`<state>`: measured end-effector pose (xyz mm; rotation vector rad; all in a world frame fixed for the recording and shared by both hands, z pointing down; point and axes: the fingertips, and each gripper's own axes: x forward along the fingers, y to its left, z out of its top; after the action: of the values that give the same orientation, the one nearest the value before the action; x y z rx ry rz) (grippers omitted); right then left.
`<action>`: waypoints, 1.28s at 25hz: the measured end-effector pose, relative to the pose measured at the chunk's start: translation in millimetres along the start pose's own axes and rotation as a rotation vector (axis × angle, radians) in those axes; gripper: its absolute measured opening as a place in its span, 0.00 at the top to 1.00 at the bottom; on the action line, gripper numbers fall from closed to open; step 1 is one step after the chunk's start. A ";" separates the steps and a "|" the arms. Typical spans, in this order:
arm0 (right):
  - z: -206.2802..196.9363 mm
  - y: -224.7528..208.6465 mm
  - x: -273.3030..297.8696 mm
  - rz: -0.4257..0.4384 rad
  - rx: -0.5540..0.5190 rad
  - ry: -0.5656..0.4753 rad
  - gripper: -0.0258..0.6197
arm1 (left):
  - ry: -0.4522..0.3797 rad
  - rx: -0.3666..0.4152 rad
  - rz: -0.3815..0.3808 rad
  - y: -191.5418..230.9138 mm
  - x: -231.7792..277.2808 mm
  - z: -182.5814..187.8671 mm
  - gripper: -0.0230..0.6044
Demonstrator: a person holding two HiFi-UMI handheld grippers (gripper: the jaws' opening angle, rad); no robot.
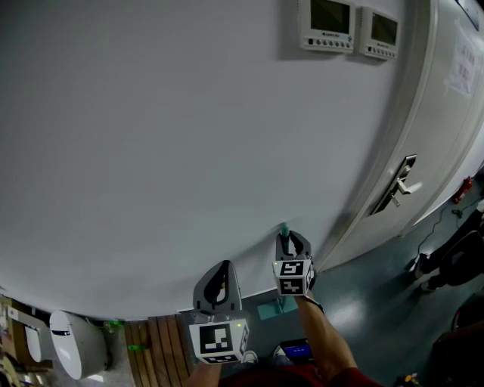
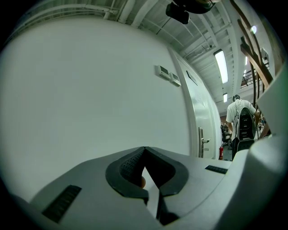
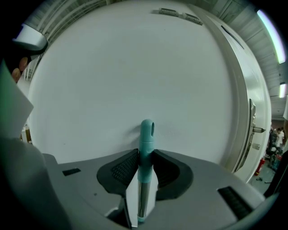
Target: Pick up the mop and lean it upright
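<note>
The mop's handle [image 3: 146, 139] stands upright in front of the white wall [image 3: 135, 72]; it has a teal grip with a hanging hole above a silver shaft. My right gripper [image 3: 145, 157] is shut on the teal grip, a pad pressing it from each side. In the head view the handle's tip [image 1: 284, 229] pokes out just above my right gripper [image 1: 292, 240], close to the wall, and a teal piece [image 1: 275, 308] that looks like the mop's head lies on the floor below. My left gripper [image 1: 219, 273] is lower and to the left, its jaws [image 2: 144, 150] shut with nothing between them.
A white door [image 1: 435, 113] with a lever handle [image 1: 401, 185] is right of the mop. Two control panels [image 1: 327, 23] hang high on the wall. Wooden slats [image 1: 155, 348] and a white appliance [image 1: 72, 344] sit at lower left. A person with a backpack [image 2: 243, 123] stands beyond the door.
</note>
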<state>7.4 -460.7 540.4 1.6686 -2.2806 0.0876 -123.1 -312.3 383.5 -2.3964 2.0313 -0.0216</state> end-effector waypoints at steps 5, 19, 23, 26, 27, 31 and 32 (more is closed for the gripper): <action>-0.5 1.6 -0.1 0.004 0.008 -0.004 0.78 | -0.010 -0.003 -0.007 -0.7 2.4 0.6 0.94; -3.2 0.0 -28.8 0.011 0.038 -0.038 0.79 | -0.014 -0.019 -0.011 -6.3 4.4 -1.8 0.94; -5.9 -1.9 -43.2 -0.001 0.044 -0.048 0.79 | -0.007 -0.013 -0.015 -9.3 4.6 -7.4 0.94; -8.6 -1.3 -54.1 -0.006 0.043 -0.056 0.79 | -0.018 -0.017 -0.026 -13.7 5.5 -7.6 0.94; -9.4 -0.5 -57.8 -0.008 0.043 -0.060 0.79 | -0.019 -0.013 -0.029 -14.8 5.4 -8.8 0.94; -11.6 3.5 -72.6 -0.008 0.042 -0.077 0.79 | -0.031 -0.002 -0.034 -16.9 4.3 -12.3 0.94; -12.4 4.4 -76.2 -0.009 0.042 -0.081 0.79 | -0.034 0.001 -0.035 -17.1 3.9 -12.7 0.94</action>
<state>26.6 -386.4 531.1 1.7328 -2.3458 0.0670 -105.7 -313.3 396.4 -2.4143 1.9752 0.0184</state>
